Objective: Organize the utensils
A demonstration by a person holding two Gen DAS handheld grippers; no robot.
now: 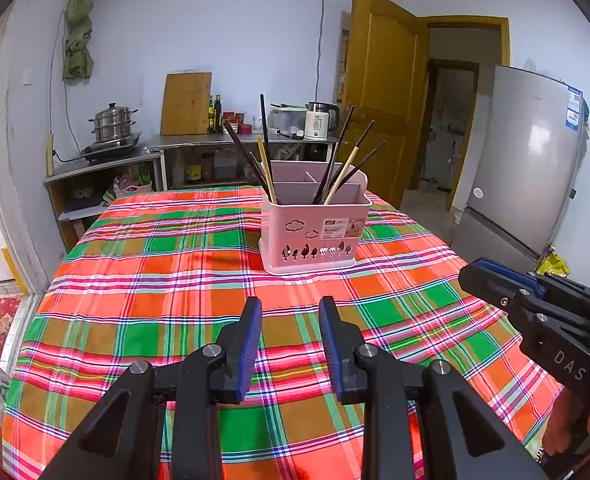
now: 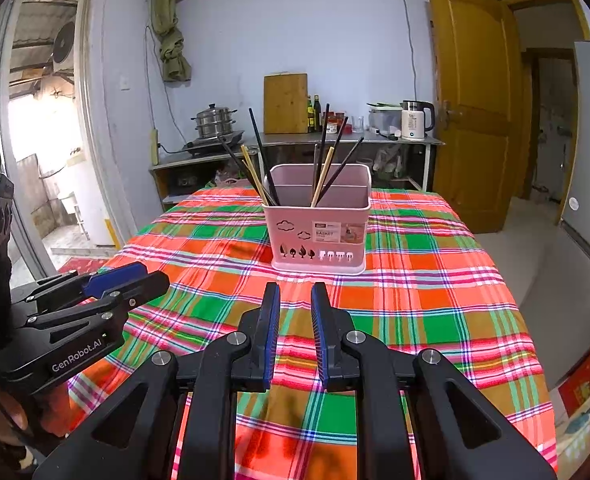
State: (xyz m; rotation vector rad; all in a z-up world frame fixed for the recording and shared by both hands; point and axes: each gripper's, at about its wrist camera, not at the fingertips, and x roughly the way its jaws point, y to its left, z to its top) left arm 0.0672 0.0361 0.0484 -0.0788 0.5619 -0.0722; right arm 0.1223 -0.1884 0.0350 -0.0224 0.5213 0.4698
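— Now, where is the utensil basket to be found?

— The pink basket [image 1: 315, 228] is stood upright on the plaid tablecloth [image 1: 155, 280], toward the far middle of the table, well ahead of both grippers. Inner dividers can be seen, and a label is stuck on its front wall.

— And what is held in it?

— Chopsticks are stood in two bunches. A left bunch [image 1: 261, 160] is leaned in the left compartment: dark sticks with a pale one among them. A right bunch [image 1: 349, 168] is fanned out toward the right, again dark sticks with one pale one.

— How are the grippers placed?

— The left gripper [image 1: 291, 314] is held low over the near part of the cloth, its blue-padded jaws parted with nothing between them. The right gripper [image 2: 295, 300] is held likewise, just beside it, jaws spread a little less widely and nothing grasped. Neither is touching the basket.

— Is each seen from the other's camera?

— Yes. The right one is caught side-on at the right edge of the left wrist view, the left one at the left edge of the right wrist view.

— What is behind the table?

— A steel counter [image 2: 375, 140] is set against the wall, with a white kettle [image 2: 413, 120], a wooden cutting board [image 2: 285, 103] and a steamer pot [image 2: 215, 122]. A yellow door [image 2: 475, 100] is stood open to the right.
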